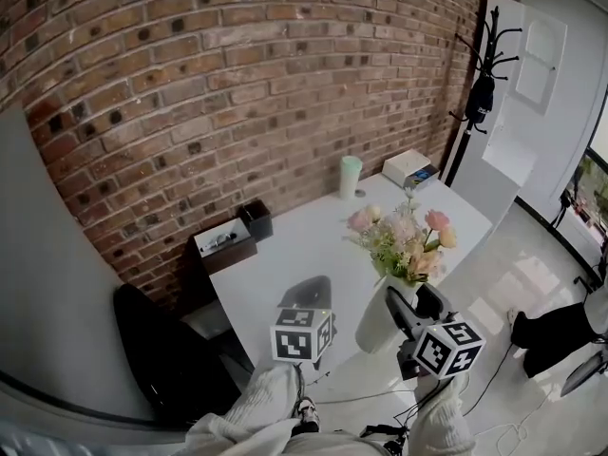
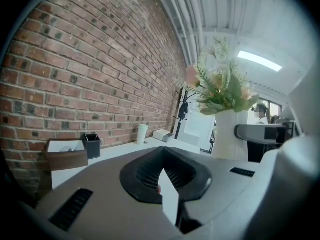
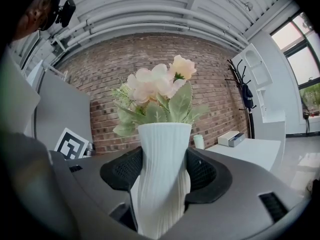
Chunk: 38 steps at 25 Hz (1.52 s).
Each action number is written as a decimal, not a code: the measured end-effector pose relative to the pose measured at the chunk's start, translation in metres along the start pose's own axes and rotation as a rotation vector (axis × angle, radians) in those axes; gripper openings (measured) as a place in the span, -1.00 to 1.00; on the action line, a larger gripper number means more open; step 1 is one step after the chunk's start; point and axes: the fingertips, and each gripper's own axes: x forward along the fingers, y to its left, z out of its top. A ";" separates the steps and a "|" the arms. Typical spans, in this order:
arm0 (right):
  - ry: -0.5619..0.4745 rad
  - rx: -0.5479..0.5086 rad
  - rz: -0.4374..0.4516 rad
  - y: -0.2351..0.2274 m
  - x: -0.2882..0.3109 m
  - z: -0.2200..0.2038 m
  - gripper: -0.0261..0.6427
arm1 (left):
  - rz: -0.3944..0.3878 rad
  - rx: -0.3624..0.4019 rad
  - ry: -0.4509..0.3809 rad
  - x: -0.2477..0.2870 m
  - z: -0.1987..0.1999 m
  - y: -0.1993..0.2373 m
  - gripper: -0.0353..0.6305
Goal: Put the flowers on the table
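Right gripper view: right claw (image 3: 162, 181) grasps the white ribbed vase (image 3: 164, 154) of flowers (image 3: 157, 86); left claw (image 2: 167, 184), at its nine o'clock, clenched.

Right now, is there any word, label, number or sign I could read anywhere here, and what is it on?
No text here can be read.
On the white flat box at the far end of the white table: a blue patch, too small to read.
On the left cube and the right cube: black-and-white square markers, patterns rather than letters.
On the white ribbed vase: no print shows.
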 end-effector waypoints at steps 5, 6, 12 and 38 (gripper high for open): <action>0.007 -0.019 0.040 -0.008 0.050 0.011 -0.17 | 0.033 -0.016 -0.016 0.032 0.018 0.032 -0.88; 0.013 -0.022 0.046 -0.008 0.059 0.011 -0.17 | 0.036 -0.021 -0.018 0.037 0.021 0.038 -0.88; 0.058 -0.015 0.058 -0.011 0.095 0.002 -0.17 | 0.045 -0.053 0.000 0.059 0.021 0.066 -0.88; 0.138 0.009 0.365 0.018 0.236 -0.007 -0.17 | 0.373 -0.156 -0.025 0.059 0.023 0.169 -0.88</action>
